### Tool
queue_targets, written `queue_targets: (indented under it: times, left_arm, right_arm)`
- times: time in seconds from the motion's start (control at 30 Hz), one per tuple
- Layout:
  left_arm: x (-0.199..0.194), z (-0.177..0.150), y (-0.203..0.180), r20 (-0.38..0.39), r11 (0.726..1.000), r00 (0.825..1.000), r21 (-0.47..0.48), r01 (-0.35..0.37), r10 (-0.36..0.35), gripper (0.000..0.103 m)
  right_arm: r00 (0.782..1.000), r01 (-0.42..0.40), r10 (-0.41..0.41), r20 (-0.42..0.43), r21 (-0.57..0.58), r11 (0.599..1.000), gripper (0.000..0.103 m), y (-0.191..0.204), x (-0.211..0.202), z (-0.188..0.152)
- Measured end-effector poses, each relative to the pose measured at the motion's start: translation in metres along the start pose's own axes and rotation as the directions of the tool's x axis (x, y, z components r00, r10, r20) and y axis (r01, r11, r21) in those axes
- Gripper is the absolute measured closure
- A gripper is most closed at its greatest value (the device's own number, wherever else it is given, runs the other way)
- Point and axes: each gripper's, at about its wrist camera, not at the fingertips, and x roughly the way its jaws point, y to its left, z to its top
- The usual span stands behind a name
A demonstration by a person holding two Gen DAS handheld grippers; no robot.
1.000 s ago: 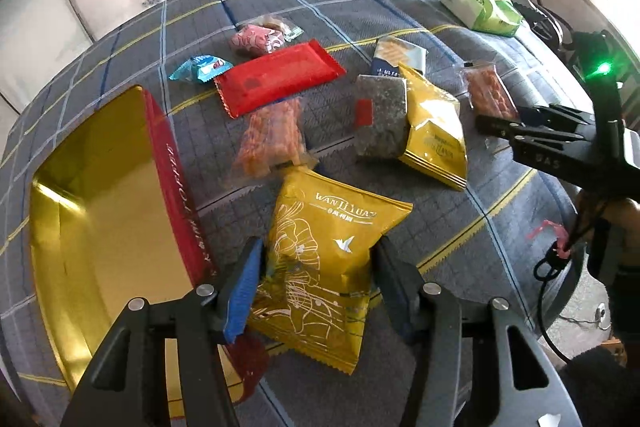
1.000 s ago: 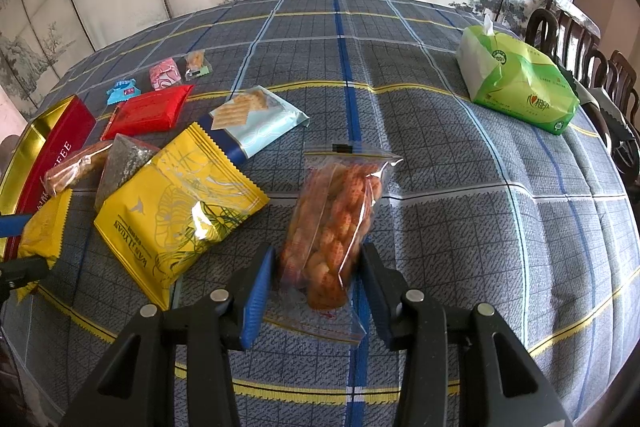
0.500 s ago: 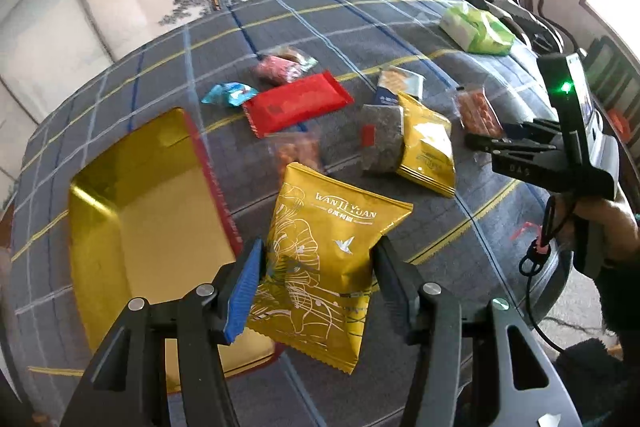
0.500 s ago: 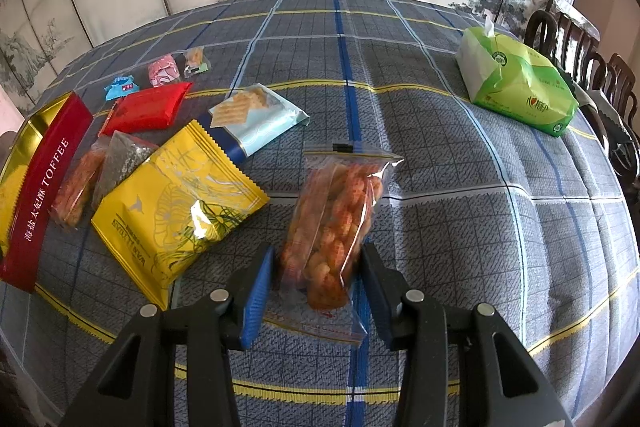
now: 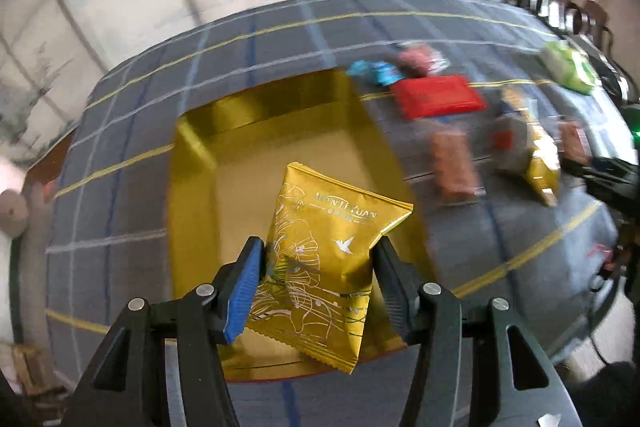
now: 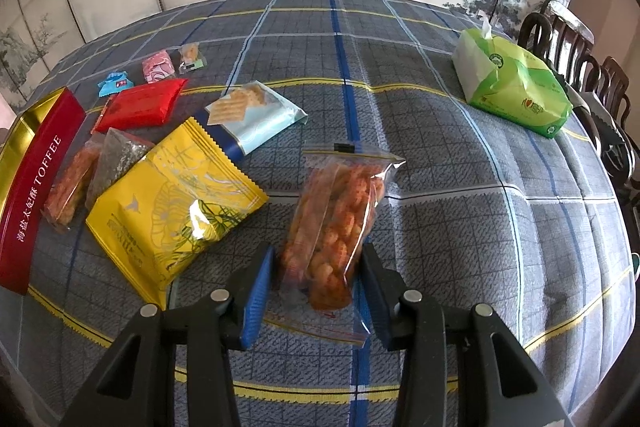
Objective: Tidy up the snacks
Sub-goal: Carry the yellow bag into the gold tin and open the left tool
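Note:
My left gripper (image 5: 318, 255) is shut on a gold snack packet (image 5: 332, 219) and holds it in the air over the open gold tin box (image 5: 224, 163). The left wrist view is blurred by motion. In the right wrist view, a clear zip bag of orange snacks (image 6: 340, 195) lies on the checked tablecloth between the fingers of my right gripper (image 6: 317, 255). The right finger meets the bag's plastic edge, while a small gap shows at the left blue pad (image 6: 258, 279). The tin's red wall (image 6: 36, 187), marked TOFFEE, stands at the far left.
Left of the zip bag lie a large yellow packet (image 6: 168, 203), a blue cracker packet (image 6: 256, 119), a red packet (image 6: 144, 105), a dark seed bag (image 6: 116, 159) and small candies (image 6: 156, 71). A green tissue pack (image 6: 516, 87) sits far right, with chairs (image 6: 568, 39) beyond it.
My left gripper has lifted the gold packet and carried it left, from beside the tin to over its open inside. The right gripper stays around the zip bag, its fingers slightly closer.

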Motion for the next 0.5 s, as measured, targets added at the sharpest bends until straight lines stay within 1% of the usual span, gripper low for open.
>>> queue_targets:
  times: [0.07, 0.23, 0.33, 0.5]
  left_arm:
    - [0.009, -0.005, 0.012, -0.023, 0.999, 0.999, -0.026, -0.026, 0.025, 0.051]
    - [0.029, -0.015, 0.029, -0.069, 0.996, 0.996, -0.067, -0.066, 0.062, 0.051]
    - [0.038, -0.019, 0.037, -0.093, 0.993, 0.993, -0.086, -0.074, 0.066, 0.051]
    - [0.045, -0.024, 0.042, -0.105, 0.992, 0.994, -0.112, -0.055, 0.044, 0.051]
  right_arm:
    - [1.0, 0.007, -0.007, 0.0, 0.003, 1.0, 0.062, 0.001, -0.001, 0.0]
    - [1.0, 0.026, -0.026, 0.003, 0.016, 1.0, 0.062, 0.003, -0.002, -0.001]
    - [0.999, 0.036, -0.037, 0.003, 0.03, 0.999, 0.062, 0.003, -0.003, -0.002]
    - [0.997, 0.068, -0.069, 0.017, 0.055, 0.996, 0.062, -0.002, -0.013, 0.0]
